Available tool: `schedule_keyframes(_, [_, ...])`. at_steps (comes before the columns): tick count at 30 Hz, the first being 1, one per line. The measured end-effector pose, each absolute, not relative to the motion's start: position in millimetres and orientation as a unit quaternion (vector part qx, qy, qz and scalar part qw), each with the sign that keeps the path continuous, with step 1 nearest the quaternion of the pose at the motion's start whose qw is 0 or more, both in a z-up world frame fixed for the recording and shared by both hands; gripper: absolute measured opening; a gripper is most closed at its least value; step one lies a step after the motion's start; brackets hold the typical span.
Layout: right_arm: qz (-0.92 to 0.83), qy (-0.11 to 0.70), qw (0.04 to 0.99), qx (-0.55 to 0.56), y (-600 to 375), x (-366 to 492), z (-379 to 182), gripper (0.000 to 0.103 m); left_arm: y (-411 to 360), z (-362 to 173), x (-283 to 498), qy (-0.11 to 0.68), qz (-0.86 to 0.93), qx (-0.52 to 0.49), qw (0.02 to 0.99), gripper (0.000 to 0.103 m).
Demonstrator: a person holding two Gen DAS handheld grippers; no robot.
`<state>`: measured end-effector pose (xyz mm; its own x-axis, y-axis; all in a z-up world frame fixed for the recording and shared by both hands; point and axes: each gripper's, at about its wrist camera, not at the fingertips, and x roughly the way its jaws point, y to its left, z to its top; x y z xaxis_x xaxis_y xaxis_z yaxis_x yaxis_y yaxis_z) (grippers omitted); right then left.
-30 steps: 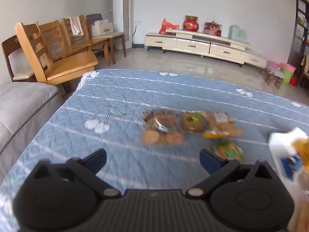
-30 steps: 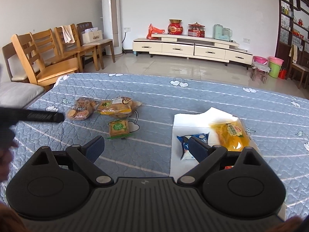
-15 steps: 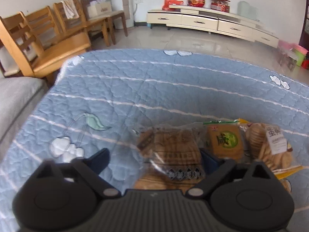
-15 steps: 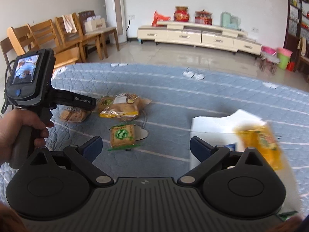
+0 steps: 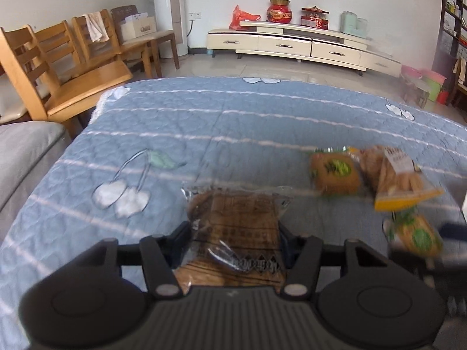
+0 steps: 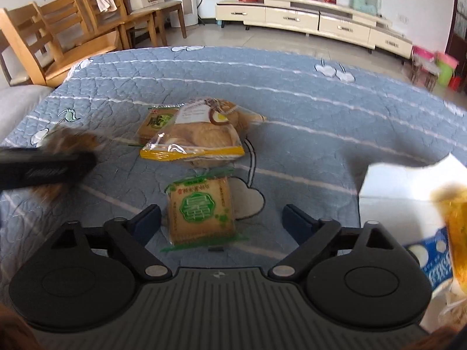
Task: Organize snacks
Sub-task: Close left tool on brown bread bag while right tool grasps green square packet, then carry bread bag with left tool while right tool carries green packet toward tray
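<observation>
The left gripper (image 5: 235, 234), its jaws just closing, had both fingers against a clear bag of brown biscuits (image 5: 233, 227) on the blue quilt (image 5: 181, 122), low in the left wrist view. Only the right wrist view showed the right gripper (image 6: 221, 217) wide open and empty, a green-labelled cracker pack (image 6: 201, 211) lying between its fingers, and, at the right edge, a white box (image 6: 402, 192) holding a yellow packet (image 6: 456, 218) and a blue one (image 6: 437, 258)

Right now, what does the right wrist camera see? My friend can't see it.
The open right tongs hover over a green-labelled cracker packet on a blue quilt. Behind it lies a yellow-edged snack bag.
</observation>
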<state>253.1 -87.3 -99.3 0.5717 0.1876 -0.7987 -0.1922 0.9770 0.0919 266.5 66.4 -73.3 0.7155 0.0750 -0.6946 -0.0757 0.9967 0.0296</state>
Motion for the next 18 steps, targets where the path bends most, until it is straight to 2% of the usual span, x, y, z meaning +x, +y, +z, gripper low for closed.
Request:
schedule_keyframes(2, [0.105,0.442,0.891,-0.019,-76.6,251.5,-99.0,0.079,68.2,-73.3,253.1,0.375,0.048,-0.004,0.926,0.059])
schedule_keyframes(3, [0.11,0.439,0.892,-0.022,-73.9,249.6,-97.8,0.055,68.3,-72.4,246.5,0.375,0.051,-0.007,0.925,0.059])
schedule_keyframes(10, [0.127,0.443,0.887,-0.018,-71.0,211.8,-86.5,0.054,57.2,-56.4,199.4,0.369,0.047,-0.014,0.928,0.059])
schedule_keyframes(18, [0.132,0.406,0.904,-0.007,-92.1,143.9,-54.2,0.054,43.2,-34.3,139.5,0.354,0.05,-0.024,0.934,0.059])
